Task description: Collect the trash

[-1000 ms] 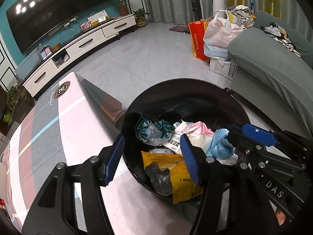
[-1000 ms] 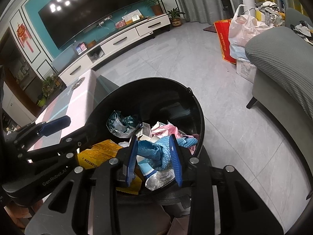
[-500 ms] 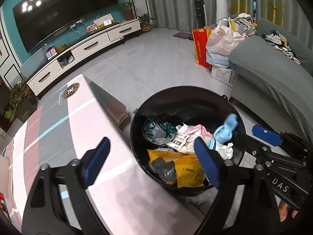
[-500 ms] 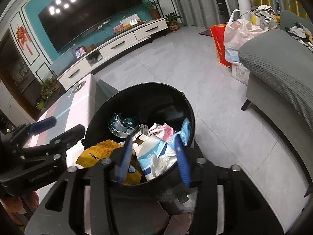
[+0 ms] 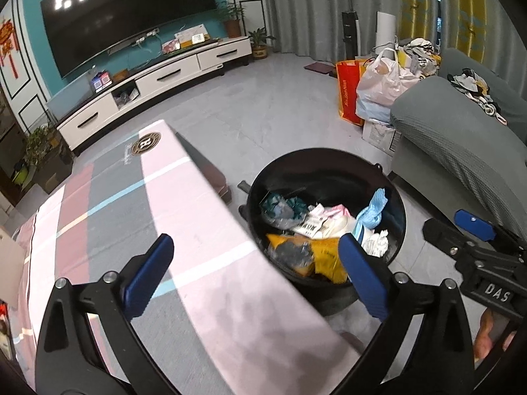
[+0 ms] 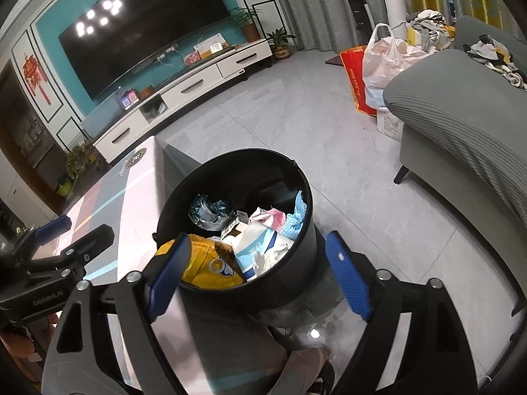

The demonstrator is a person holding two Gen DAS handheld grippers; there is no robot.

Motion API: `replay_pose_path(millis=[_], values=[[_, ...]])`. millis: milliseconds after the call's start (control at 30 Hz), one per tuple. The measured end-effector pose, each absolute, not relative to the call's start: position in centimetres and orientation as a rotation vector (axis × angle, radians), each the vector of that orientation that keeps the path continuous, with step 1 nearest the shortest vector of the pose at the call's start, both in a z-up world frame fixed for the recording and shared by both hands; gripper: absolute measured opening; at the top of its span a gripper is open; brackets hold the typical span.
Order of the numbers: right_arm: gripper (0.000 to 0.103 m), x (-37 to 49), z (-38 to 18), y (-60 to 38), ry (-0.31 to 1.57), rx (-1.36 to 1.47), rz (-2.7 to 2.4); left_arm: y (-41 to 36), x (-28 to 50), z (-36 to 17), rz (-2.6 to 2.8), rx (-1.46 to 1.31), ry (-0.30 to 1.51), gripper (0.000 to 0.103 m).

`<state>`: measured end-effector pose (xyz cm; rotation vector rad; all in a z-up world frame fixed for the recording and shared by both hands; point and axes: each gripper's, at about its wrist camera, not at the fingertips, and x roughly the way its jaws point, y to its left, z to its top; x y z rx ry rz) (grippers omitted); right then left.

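A round black trash bin (image 5: 324, 161) stands on the floor beside the low table (image 5: 131, 217). It holds a yellow packet (image 5: 326, 256), a teal wrapper (image 5: 280, 205), a light blue cloth (image 5: 374, 210), a white-blue carton (image 6: 257, 247) and crumpled tissue (image 5: 375, 243). My left gripper (image 5: 255, 240) hovers above the table's edge and the bin, its jaws opening wide with nothing between the pads. My right gripper (image 6: 258, 238) hangs over the bin's near rim, jaws also opening and empty. Each gripper shows at the side of the other's view.
A grey sofa (image 5: 461, 138) runs along the right. A red bag (image 5: 347, 92) and a full plastic bag (image 5: 382, 82) stand at its far end. A white TV cabinet (image 5: 158, 79) lines the far wall. Bare grey floor lies between cabinet and bin.
The right gripper let go of the blue cloth, which now lies in the bin. Both grippers opened wider and drew up and back from the bin.
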<state>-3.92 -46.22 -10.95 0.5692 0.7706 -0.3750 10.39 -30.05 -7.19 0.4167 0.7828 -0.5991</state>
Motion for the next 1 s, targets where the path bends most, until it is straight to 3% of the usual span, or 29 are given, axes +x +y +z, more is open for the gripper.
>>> replay_pose_path(millis=[267, 1000], values=[[0.099, -6.0, -8.0, -44.2, 0.779, 0.508, -0.386, -26.3, 8.3, -4.8, -0.563, 0.385, 0.807, 0.100], [0.100, -9.1, 0.0, -37.7, 0.778, 0.333, -0.349, -20.4, 1.6, 3.0, -0.514, 0.290, 0.737, 0.100]])
